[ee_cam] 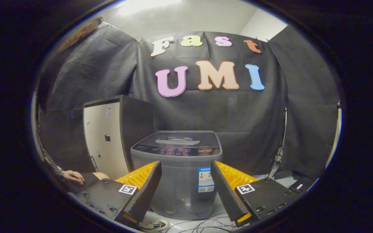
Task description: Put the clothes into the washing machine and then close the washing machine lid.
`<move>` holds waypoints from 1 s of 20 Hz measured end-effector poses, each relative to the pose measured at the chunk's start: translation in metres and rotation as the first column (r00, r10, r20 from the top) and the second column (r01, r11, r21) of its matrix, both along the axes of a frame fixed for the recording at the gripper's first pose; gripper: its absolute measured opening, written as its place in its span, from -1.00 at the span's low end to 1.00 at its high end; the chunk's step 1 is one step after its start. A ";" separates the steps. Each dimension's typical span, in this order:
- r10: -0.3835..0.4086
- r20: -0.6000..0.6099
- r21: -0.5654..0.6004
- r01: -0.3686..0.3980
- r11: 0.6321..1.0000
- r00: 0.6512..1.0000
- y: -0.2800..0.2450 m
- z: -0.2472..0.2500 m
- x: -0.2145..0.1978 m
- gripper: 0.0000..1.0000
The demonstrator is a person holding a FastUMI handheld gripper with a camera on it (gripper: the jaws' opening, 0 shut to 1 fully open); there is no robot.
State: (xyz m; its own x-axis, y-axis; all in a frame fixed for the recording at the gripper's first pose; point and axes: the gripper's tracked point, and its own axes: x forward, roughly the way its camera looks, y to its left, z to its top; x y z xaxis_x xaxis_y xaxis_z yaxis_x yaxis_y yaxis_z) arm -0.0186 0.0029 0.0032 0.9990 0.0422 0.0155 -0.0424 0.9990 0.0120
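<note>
Gripper view shows our hand-held gripper (186, 184) spread wide and holding nothing, the washing machine (177, 168) in the middle beyond it, lid (177, 139) down; we think it lifts stiffly by its front edge.

A grey top-loading washing machine (177, 168) is seen standing upright on the floor against the black cloth wall, its dark lid (177, 139) shut flat, framed beyond the spread fingers of the gripper (186, 176).

Washer (176, 168) base behind tongs (186, 173)
</note>
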 end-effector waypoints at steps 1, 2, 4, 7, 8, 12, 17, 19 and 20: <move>0.000 0.000 0.000 0.000 1.000 1.000 0.000 0.000 0.000 0.91; 0.000 0.000 0.000 0.000 1.000 1.000 -0.001 0.000 0.000 0.91; 0.000 -0.001 0.000 0.000 1.000 1.000 0.002 0.004 0.002 0.91; 0.000 -0.001 0.000 0.000 1.000 1.000 0.002 0.004 0.002 0.91; 0.000 -0.001 0.000 0.000 1.000 1.000 0.002 0.004 0.003 0.91; -0.001 -0.001 0.000 0.001 1.000 1.000 -0.001 0.000 0.001 0.91; -0.001 -0.001 0.000 0.001 1.000 1.000 -0.001 0.000 0.001 0.91; -0.002 -0.001 0.000 0.002 1.000 1.000 0.000 0.000 0.002 0.91; -0.002 -0.001 0.000 0.002 1.000 1.000 0.001 0.002 0.001 0.91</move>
